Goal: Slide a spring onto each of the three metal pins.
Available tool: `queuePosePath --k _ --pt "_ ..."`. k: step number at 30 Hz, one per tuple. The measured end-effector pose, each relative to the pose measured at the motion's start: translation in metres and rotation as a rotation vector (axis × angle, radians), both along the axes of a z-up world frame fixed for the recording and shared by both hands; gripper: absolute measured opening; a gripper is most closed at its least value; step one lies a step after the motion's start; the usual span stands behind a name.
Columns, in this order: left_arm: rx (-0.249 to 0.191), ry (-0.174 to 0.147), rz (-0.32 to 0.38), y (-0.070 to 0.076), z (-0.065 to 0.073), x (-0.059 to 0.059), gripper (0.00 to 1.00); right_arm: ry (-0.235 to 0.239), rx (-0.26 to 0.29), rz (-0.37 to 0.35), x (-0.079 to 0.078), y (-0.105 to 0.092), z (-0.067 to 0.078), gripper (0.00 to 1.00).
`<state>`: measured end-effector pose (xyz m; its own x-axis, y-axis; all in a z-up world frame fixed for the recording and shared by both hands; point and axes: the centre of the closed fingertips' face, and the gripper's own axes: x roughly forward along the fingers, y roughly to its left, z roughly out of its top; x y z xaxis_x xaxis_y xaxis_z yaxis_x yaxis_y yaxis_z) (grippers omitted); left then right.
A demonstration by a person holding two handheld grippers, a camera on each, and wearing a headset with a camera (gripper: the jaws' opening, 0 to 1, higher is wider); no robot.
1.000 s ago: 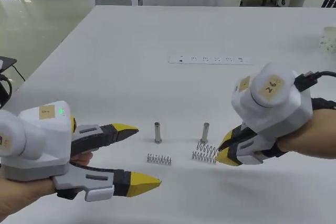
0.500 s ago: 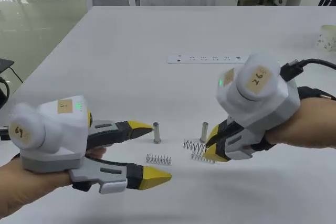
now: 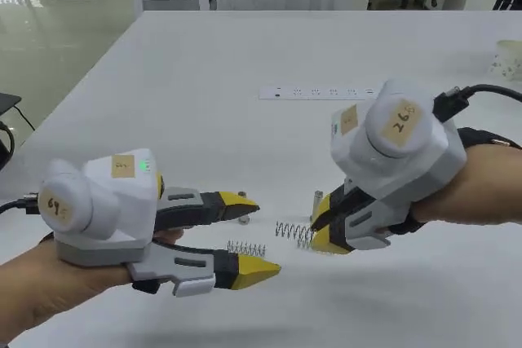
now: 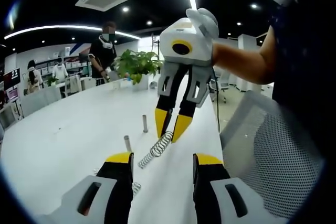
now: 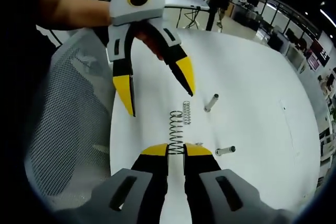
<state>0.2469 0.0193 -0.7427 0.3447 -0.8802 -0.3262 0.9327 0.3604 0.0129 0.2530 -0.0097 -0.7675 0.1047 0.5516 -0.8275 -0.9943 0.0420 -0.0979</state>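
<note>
Right gripper [image 3: 320, 234] is clamped on one end of a spring [image 3: 292, 232], and the coil juts out from the tips toward your left gripper [image 3: 261, 234]. Whether its free end brushes the white table [image 3: 204, 87] is hard to tell. The left gripper's jaws are spread wide with nothing between them. A loose spring [image 3: 246, 248] lies flat on the table just beside the lower jaw.

Two pins stand upright and bare. The near pin [image 5: 224, 151] is right beside your right jaws, and the second pin [image 4: 127, 143] stands close to the left gripper's upper jaw.

Now the threading. I'd go for the near pin, since it's the short trip. Lift a little, then roll your wrist so the free end points straight down, because the spring lies close to level now. Centre the open coil over the pin's top before you lower. A spring held by one end will likely wobble, so go slowly. If it sways, let the left tips nudge the free end into line. Once a few coils are on the pin, release and let it drop.
</note>
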Motion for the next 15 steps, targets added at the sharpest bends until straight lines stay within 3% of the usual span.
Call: queuePosePath --k 15 --pt "-0.019 0.015 -0.037 -0.008 -0.002 -0.007 0.25 0.010 0.015 0.097 -0.013 0.007 0.007 0.08"
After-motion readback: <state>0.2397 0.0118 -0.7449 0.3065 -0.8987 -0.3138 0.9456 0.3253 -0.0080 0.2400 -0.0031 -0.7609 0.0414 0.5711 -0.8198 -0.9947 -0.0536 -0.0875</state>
